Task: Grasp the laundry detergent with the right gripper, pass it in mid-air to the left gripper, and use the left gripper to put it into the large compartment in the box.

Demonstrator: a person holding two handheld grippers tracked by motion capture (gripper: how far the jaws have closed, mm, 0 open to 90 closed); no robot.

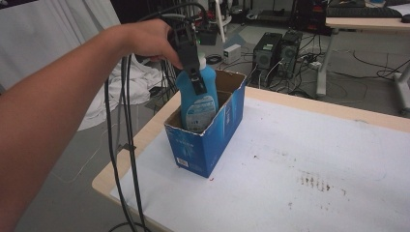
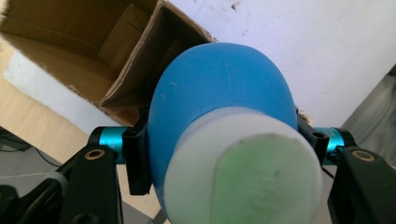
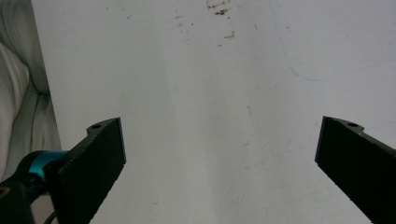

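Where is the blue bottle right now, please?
In the high view, the blue bottle stands upright in the blue cardboard box at the table's left, its neck clamped by the left gripper.

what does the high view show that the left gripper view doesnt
High view alone: the person's forearm, the box's blue outside with its print, the bottle's label, the floor with computer towers and cables.

Left gripper view alone: the bottle's white cap with its green top, and both jaws pressed against the bottle's shoulders.

Both: the left gripper shut on the blue bottle, the open cardboard box, the white table.
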